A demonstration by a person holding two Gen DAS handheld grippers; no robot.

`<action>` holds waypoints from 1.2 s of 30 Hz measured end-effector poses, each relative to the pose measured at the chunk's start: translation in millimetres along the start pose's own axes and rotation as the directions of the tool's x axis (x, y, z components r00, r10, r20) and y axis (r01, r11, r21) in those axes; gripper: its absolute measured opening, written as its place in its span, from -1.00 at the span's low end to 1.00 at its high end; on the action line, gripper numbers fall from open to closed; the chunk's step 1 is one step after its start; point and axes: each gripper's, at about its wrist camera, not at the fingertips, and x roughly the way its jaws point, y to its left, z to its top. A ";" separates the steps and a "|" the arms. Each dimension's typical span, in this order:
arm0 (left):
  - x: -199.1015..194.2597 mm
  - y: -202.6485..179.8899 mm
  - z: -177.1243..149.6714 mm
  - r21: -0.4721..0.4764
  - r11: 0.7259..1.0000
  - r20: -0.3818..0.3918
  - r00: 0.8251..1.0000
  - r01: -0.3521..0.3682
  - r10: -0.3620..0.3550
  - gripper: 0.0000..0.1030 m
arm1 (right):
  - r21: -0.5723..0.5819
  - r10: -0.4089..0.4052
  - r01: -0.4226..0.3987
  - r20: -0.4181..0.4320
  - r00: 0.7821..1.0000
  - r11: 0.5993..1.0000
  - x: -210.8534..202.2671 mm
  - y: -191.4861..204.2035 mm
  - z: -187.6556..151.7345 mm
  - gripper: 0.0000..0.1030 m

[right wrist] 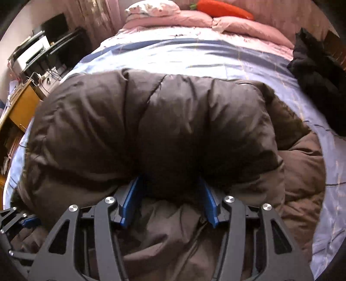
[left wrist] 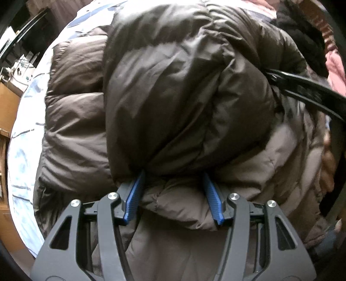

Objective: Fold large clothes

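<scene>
A big brown puffer jacket (left wrist: 173,86) lies on the bed, its top part rolled over the lower part. My left gripper (left wrist: 173,176) has its blue pads wide apart around a thick fold of the jacket; the fingertips are buried in the fabric. My right gripper (right wrist: 169,180) likewise straddles a bulging fold of the jacket (right wrist: 155,121), pads wide apart, tips hidden under it. The right gripper's black fingers (left wrist: 302,88) reach into the left wrist view from the right. The left gripper (right wrist: 19,222) shows at the lower left of the right wrist view.
The jacket rests on a light blue striped bedsheet (right wrist: 194,54). Pink pillows (right wrist: 173,19) and an orange carrot plush (right wrist: 225,9) lie at the head. A black garment (right wrist: 313,64) sits at the right. A wooden desk (right wrist: 19,108) and dark shelving (right wrist: 54,43) stand left.
</scene>
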 end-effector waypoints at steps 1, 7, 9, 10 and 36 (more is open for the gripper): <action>-7.1 0.6 -0.3 0.002 1.000 0.012 1.000 0.007 -0.008 0.09 | 0.023 0.020 -0.020 0.018 1.000 1.000 -14.6 -2.1 -5.6 0.03; -37.9 -2.5 -9.6 0.036 0.999 0.082 0.996 0.019 -0.022 0.18 | -0.022 -0.004 0.004 0.023 1.000 1.000 -64.6 -2.4 -61.1 0.05; -32.1 -9.9 -14.6 0.071 0.997 0.073 0.997 -0.003 -0.002 0.14 | -0.022 -0.006 0.006 -0.018 1.000 1.000 -60.0 -6.3 -75.6 0.05; -28.3 -13.4 -16.3 0.088 0.996 0.071 0.997 -0.024 0.018 0.12 | -0.011 -0.001 0.001 -0.048 0.999 1.000 -51.9 -9.3 -80.7 0.05; -14.1 -15.3 -13.7 0.035 0.999 0.134 0.991 -0.028 0.023 0.03 | -0.068 -0.124 0.123 -0.005 0.992 0.990 -39.4 10.5 -78.8 0.19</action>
